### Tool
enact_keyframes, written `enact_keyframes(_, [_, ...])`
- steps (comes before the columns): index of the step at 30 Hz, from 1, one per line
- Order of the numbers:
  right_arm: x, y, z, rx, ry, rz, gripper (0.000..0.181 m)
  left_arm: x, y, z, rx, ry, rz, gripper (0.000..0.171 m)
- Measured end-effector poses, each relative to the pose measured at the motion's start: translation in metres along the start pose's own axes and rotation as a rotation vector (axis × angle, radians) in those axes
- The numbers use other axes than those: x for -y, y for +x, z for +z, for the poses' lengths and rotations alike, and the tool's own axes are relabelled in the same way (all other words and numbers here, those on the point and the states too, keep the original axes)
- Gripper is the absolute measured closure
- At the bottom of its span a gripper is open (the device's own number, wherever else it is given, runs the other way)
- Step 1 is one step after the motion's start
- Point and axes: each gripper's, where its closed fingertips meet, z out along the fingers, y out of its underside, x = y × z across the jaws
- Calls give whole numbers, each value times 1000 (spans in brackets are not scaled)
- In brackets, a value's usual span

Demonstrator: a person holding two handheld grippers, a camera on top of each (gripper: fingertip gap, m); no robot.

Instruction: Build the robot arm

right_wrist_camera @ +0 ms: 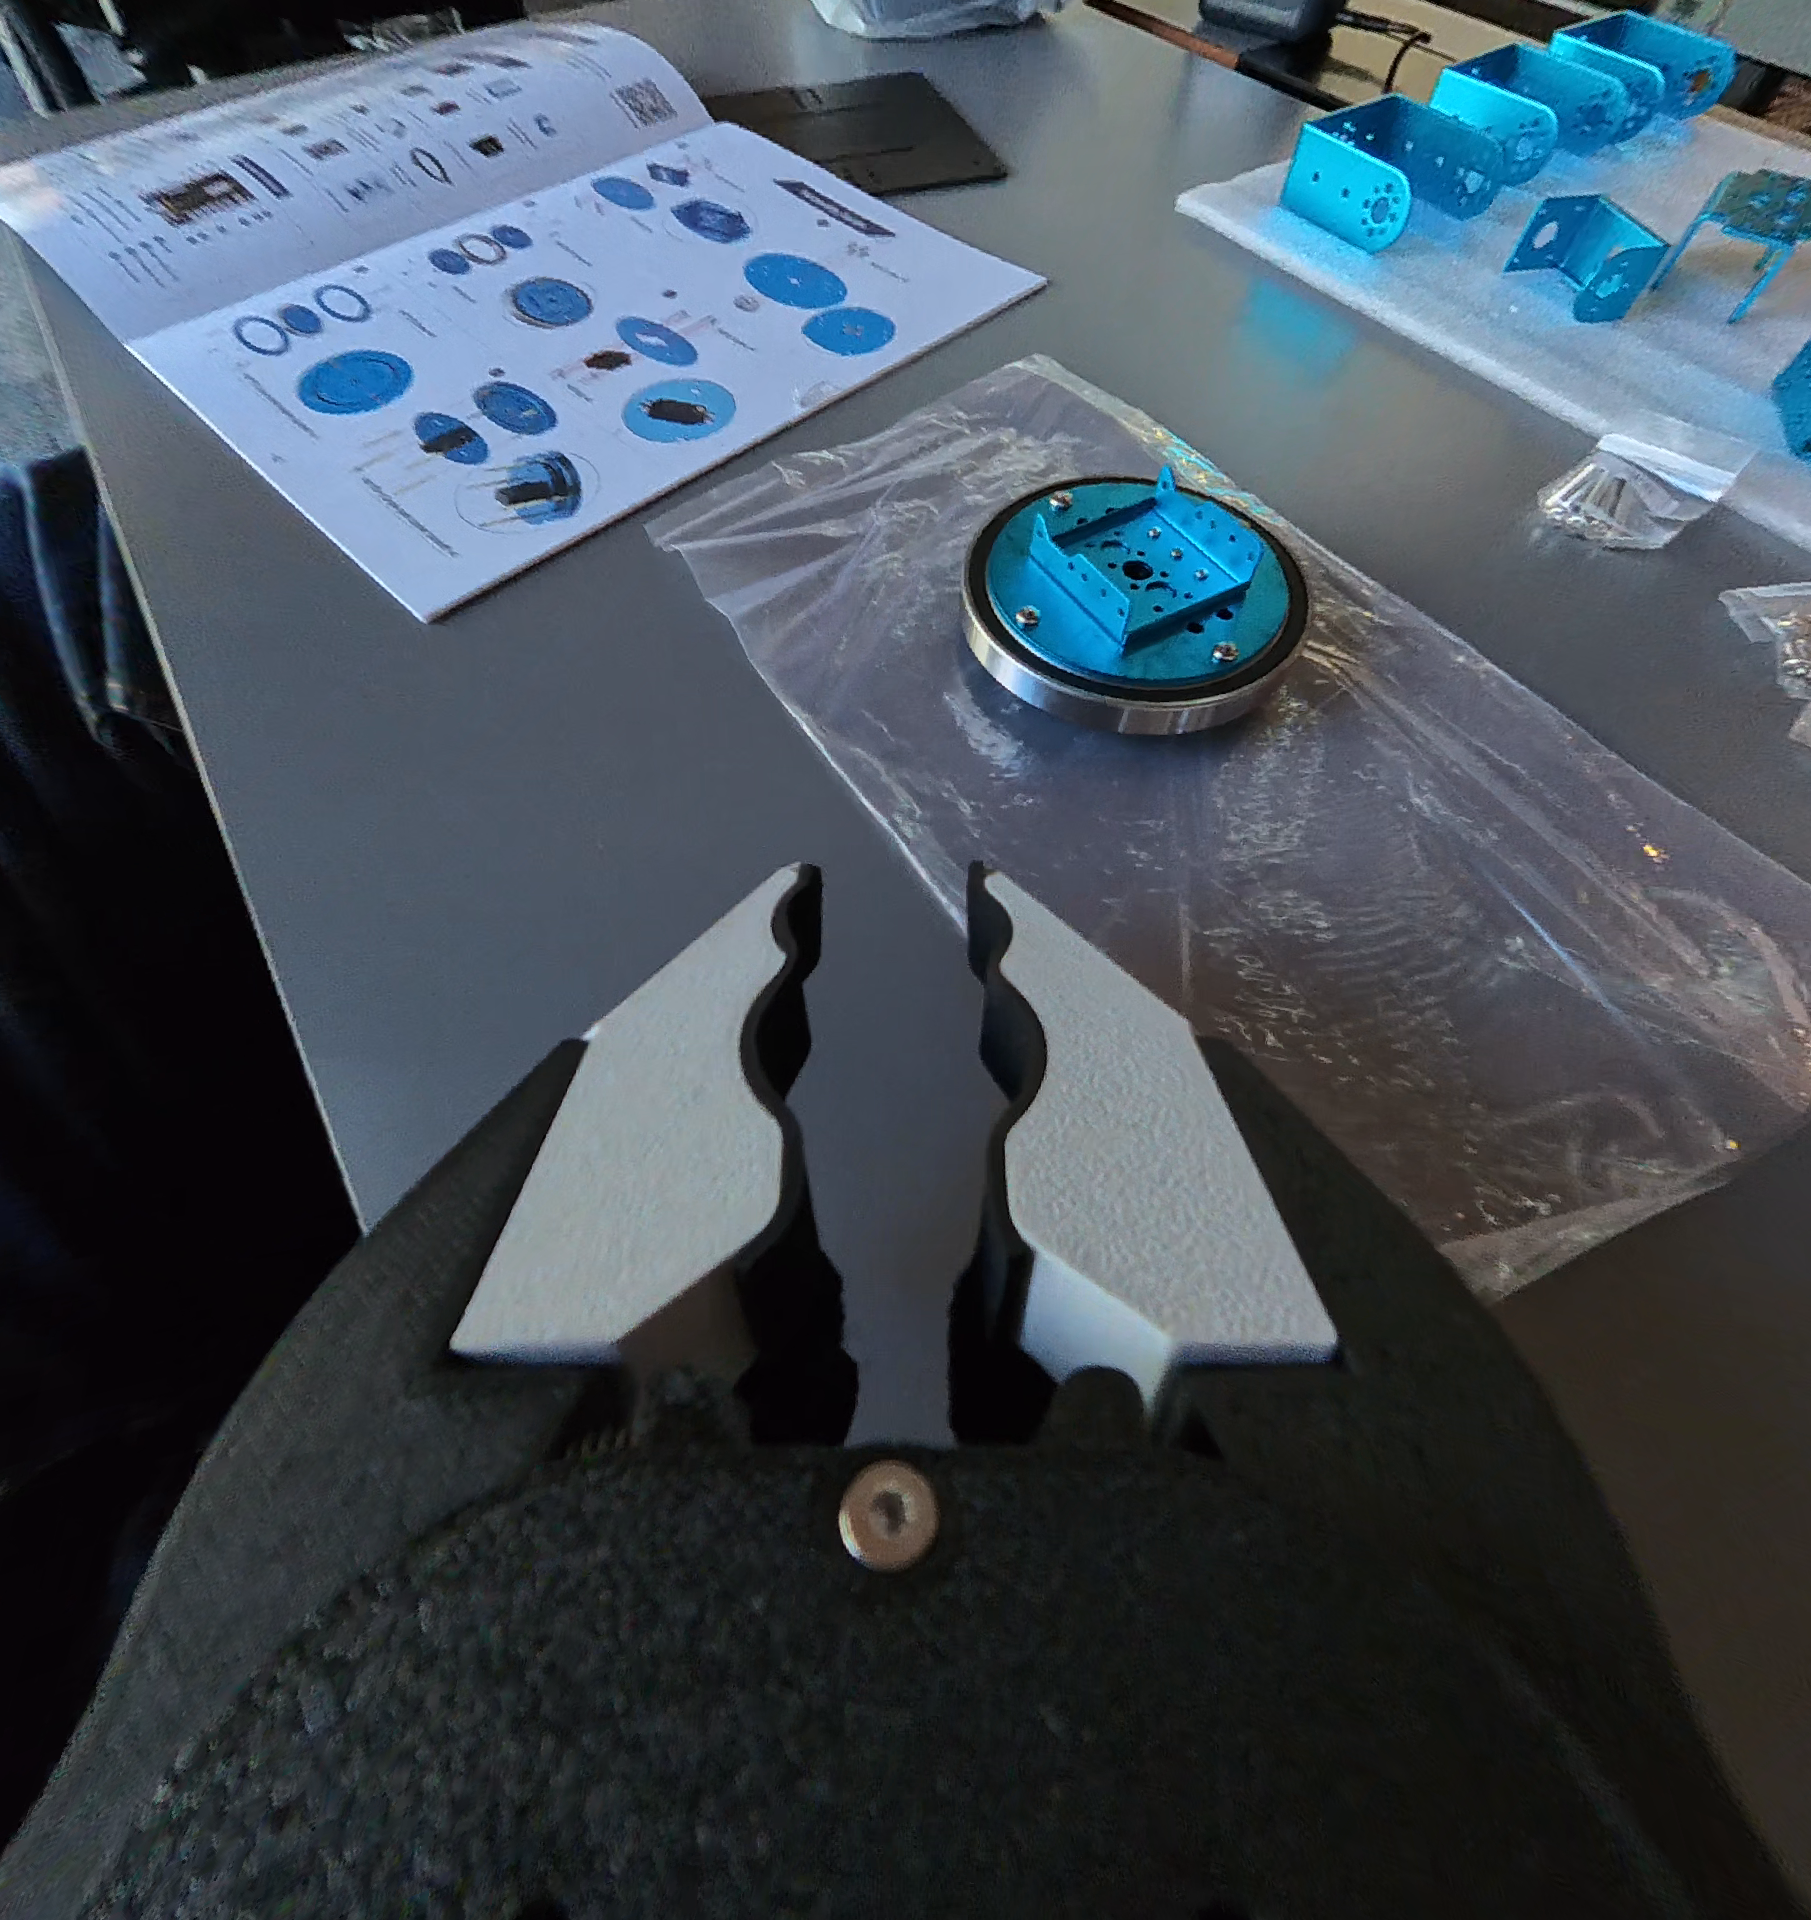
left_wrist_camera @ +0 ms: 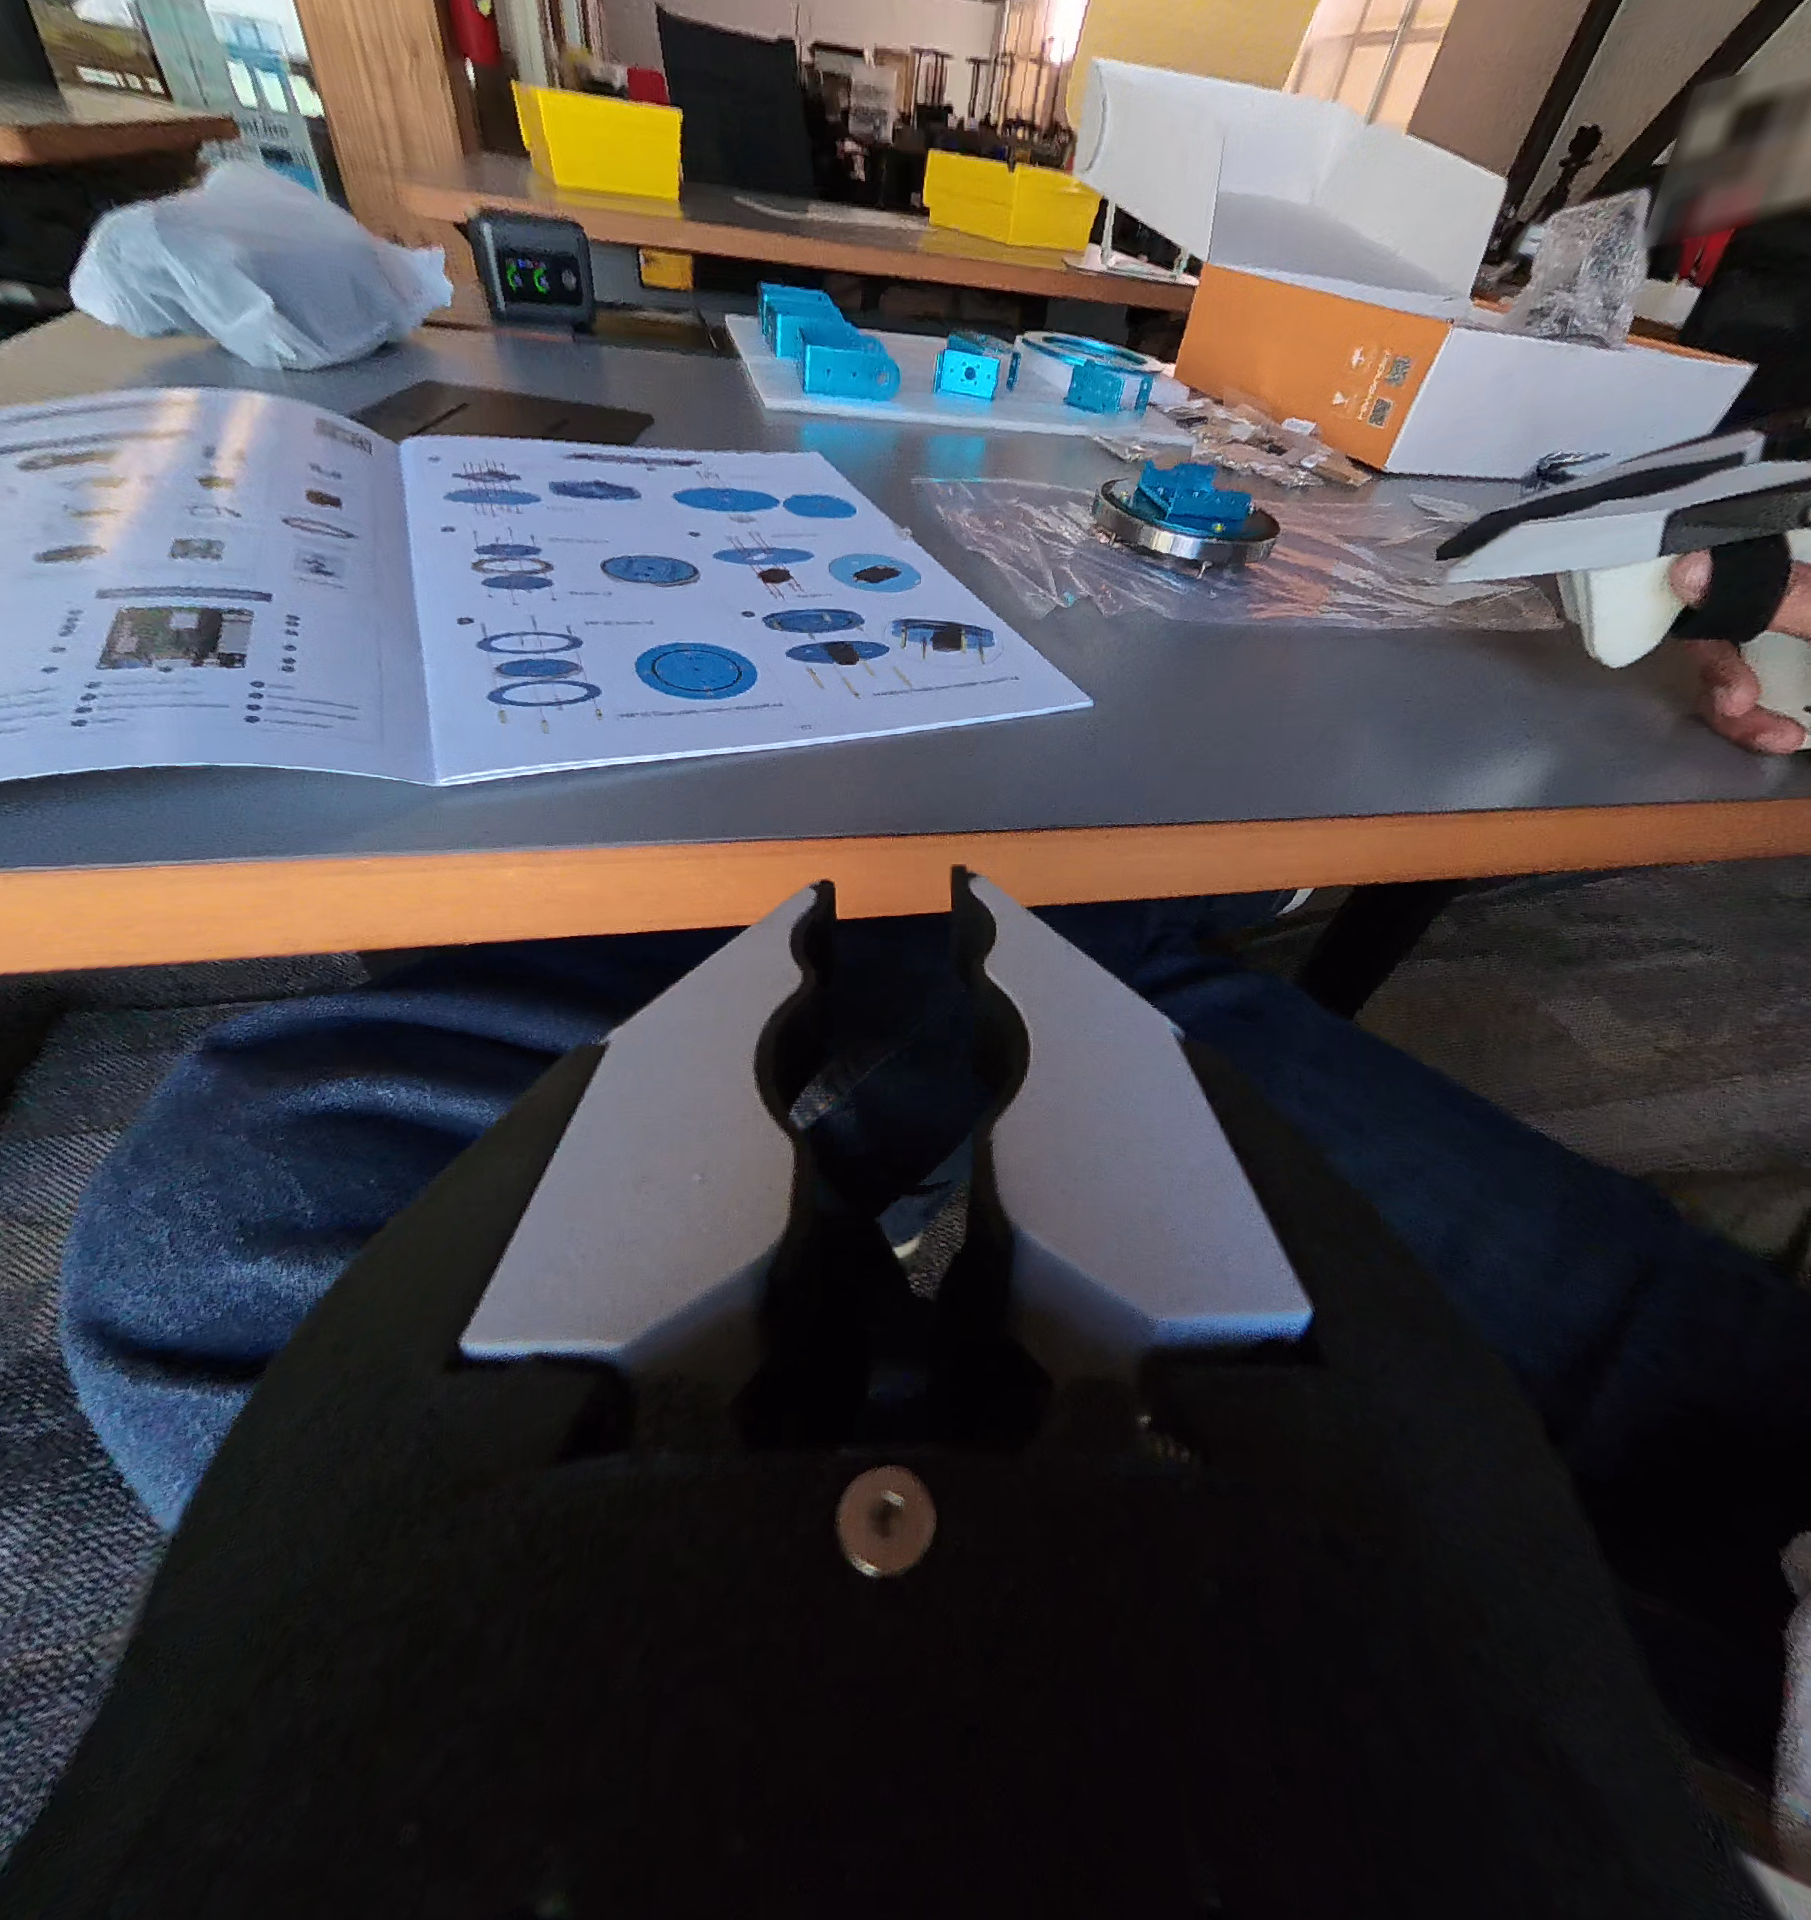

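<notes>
My left gripper (left_wrist_camera: 893, 894) is open and empty. It hangs in front of the wooden table edge (left_wrist_camera: 361, 914), below the tabletop, over a person's blue-trousered legs. My right gripper (right_wrist_camera: 893, 883) is open and empty, above the grey tabletop, just short of a clear plastic bag (right_wrist_camera: 1400, 935). On that bag lies a round metal-rimmed base with a blue plate and bracket (right_wrist_camera: 1129, 613); the base also shows in the left wrist view (left_wrist_camera: 1187, 514). The right gripper (left_wrist_camera: 1462, 556) shows there too, held by a hand at the right, pointing towards the base.
An open instruction booklet (left_wrist_camera: 465, 582) lies left of the bag (right_wrist_camera: 527, 301). Several blue metal brackets (right_wrist_camera: 1452, 177) stand on a white foam sheet (right_wrist_camera: 1296, 239) at the back. Small bags of screws (right_wrist_camera: 1628, 499), an orange-and-white box (left_wrist_camera: 1400, 353), a black flat plate (left_wrist_camera: 506, 416) and a crumpled white bag (left_wrist_camera: 257, 270) lie around. There is about 35 centimeters between the tips of the two grippers.
</notes>
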Motion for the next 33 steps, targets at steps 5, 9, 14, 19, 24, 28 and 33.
enact_keyframes(5, [7, 0, -1, 127, 40, 63, 149, 31, -30, 22, 41, -59, 5, 150])
enact_keyframes(9, [22, 18, 3, 137, 99, 93, 149, 50, -64, 56, 84, -149, 48, 150])
enact_keyframes(14, [33, 54, 15, 62, 93, 73, 149, 56, -82, 105, 40, -249, 73, 150])
enact_keyframes(19, [27, 69, 14, 27, 121, 188, 147, 56, -104, 124, 73, -276, 63, 150])
enact_keyframes(24, [29, 84, 6, -35, 157, 213, 150, 55, -106, 125, 74, -234, 41, 150])
enact_keyframes(28, [25, 88, 8, -40, 135, 247, 148, 60, -109, 123, 75, -227, 45, 150])
enact_keyframes(33, [26, 92, 7, 5, 157, 327, 149, 60, -116, 127, 71, -252, 55, 150])
